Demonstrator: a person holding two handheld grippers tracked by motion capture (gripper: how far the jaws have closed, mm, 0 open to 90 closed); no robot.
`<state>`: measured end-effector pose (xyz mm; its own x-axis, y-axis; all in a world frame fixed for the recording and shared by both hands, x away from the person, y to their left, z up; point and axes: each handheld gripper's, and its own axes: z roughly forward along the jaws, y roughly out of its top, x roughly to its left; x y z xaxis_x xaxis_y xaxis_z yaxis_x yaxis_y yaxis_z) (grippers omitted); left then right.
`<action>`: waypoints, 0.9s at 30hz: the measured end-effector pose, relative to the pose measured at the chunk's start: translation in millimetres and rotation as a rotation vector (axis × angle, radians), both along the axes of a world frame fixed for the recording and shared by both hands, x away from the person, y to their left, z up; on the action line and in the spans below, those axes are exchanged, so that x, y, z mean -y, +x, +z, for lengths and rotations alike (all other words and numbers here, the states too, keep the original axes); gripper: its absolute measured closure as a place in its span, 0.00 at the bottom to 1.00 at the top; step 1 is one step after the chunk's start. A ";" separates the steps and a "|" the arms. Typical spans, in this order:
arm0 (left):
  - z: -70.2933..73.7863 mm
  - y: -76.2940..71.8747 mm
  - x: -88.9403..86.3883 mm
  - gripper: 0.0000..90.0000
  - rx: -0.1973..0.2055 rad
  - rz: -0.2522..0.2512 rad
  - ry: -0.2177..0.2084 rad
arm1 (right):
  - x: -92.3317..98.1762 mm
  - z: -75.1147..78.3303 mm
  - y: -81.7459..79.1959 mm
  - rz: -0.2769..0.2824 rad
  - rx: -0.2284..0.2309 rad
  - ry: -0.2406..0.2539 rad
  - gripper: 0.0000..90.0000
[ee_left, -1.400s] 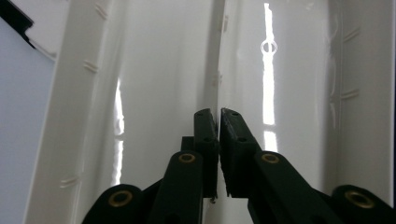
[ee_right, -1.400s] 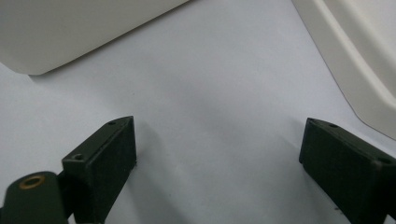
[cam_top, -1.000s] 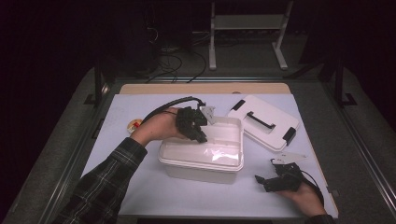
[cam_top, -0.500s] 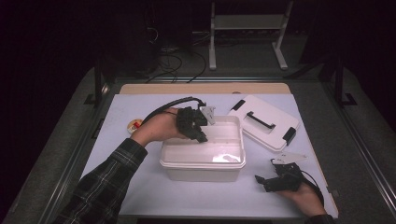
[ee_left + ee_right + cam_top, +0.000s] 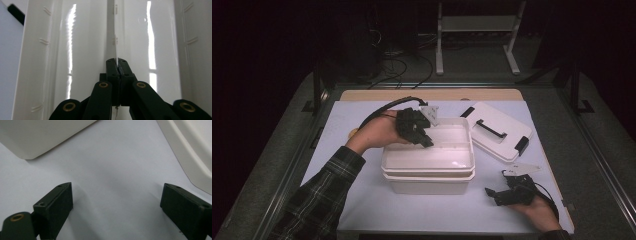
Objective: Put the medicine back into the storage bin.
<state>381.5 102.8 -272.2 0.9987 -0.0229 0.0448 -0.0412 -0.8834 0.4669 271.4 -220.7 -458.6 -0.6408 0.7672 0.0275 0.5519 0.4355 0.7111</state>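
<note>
Inside, left gripper (image 5: 117, 65) pinches tray (image 5: 462, 160) divider (image 5: 115, 37).

**What the pictures leave hidden or cut off**

In the high view, the left gripper (image 5: 424, 140) and its hand cover the far left corner of the white box (image 5: 428, 165), so the part of the thin inner tray (image 5: 447, 150) it pinches is out of sight. In the left gripper view, that tray's edge (image 5: 116, 47) runs down between the closed jaws and vanishes behind them; the box walls are cut by all four picture edges. In the right gripper view, the box (image 5: 37, 137) and the lid (image 5: 185, 147) show as corners only, cropped at the top. The room beyond the table (image 5: 362, 210) is too dark to read.
</note>
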 end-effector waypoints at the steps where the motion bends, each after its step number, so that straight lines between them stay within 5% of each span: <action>1: 4.1 -0.1 -3.5 0.99 0.000 0.005 -0.007 | 0.0 0.0 -0.1 -0.001 -0.002 0.000 0.11; 10: 32.5 -3.6 -39.9 0.99 0.034 0.065 -0.018 | 0.0 0.0 -0.1 -0.001 0.001 -0.002 0.11; 27: 51.7 -19.6 -125.6 0.99 0.082 0.217 -0.009 | 0.0 -0.1 0.0 0.001 0.002 -0.003 0.11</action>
